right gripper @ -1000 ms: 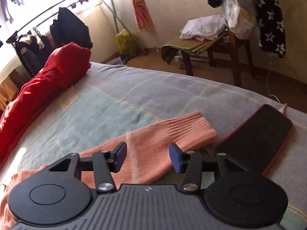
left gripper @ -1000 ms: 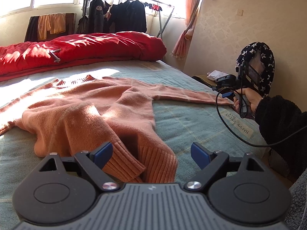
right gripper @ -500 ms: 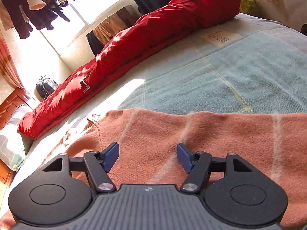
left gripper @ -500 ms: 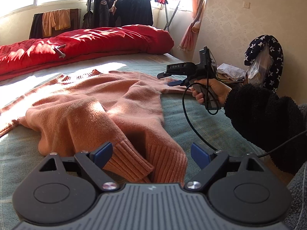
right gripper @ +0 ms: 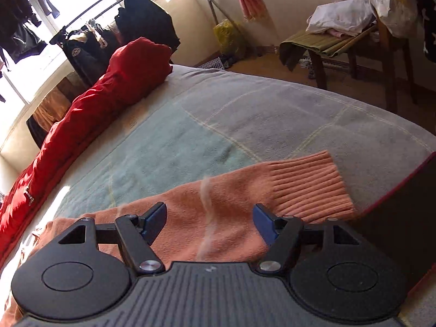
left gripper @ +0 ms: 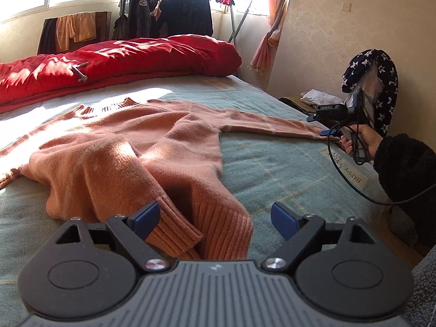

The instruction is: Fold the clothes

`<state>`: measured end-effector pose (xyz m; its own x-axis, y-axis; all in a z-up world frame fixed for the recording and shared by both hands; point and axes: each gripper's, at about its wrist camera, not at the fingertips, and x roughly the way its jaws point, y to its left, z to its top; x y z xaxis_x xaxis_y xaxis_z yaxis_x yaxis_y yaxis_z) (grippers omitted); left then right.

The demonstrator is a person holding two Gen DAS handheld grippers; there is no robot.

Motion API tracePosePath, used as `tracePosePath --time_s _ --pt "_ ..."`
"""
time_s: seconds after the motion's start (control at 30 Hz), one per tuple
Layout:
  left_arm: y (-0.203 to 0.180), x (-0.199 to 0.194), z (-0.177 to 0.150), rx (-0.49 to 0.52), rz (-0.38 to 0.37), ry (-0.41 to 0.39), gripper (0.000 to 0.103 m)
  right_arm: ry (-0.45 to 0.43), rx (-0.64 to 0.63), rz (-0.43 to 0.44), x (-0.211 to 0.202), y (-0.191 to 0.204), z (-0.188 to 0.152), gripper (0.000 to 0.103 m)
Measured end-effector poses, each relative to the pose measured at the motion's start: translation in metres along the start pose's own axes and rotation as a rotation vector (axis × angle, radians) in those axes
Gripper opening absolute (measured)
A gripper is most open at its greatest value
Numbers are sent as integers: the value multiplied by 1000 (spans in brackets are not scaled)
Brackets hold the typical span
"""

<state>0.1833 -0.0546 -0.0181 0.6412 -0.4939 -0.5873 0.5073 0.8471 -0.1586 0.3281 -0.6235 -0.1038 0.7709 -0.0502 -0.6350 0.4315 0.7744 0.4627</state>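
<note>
My left gripper [left gripper: 215,216] stood with its jaws wide, gripping nothing, over the ribbed hem of the pink sweater [left gripper: 122,150] spread across the bed [left gripper: 272,169]. My right gripper [right gripper: 209,220] had just been opening its jaws, the sleeve [right gripper: 245,190] between them unpinched.

Salmon knit sweater [left gripper: 122,147] rumpled on bed, hem bunched, one sleeve [right gripper: 245,207] stretched out, apparently flat.
</note>
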Motion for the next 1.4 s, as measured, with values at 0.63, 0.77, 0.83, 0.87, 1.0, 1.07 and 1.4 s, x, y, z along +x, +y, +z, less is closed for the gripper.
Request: tracePosePath --time_s 0.63,0.77,0.83,0.87,1.0,1.07,1.4 --pt "20 -66 -41 21 141 -56 88 351 -414 556 -90 262 -155 81" --pt "28 -76 -56 18 166 -44 88 405 -470 571 -113 277 -205 81" --pt "31 -78 -62 12 168 -41 88 410 -441 568 -124 268 -221 81" --pt "33 -79 -66 10 172 -37 88 407 -420 562 -130 261 -228 82" --pt "35 -78 -76 12 175 -25 88 417 -300 565 -146 234 -254 85" --pt "34 -77 -78 11 159 -28 88 436 -232 588 -150 222 -266 85" --pt "22 -85 -83 21 141 -46 89 434 -150 702 -130 238 -293 85"
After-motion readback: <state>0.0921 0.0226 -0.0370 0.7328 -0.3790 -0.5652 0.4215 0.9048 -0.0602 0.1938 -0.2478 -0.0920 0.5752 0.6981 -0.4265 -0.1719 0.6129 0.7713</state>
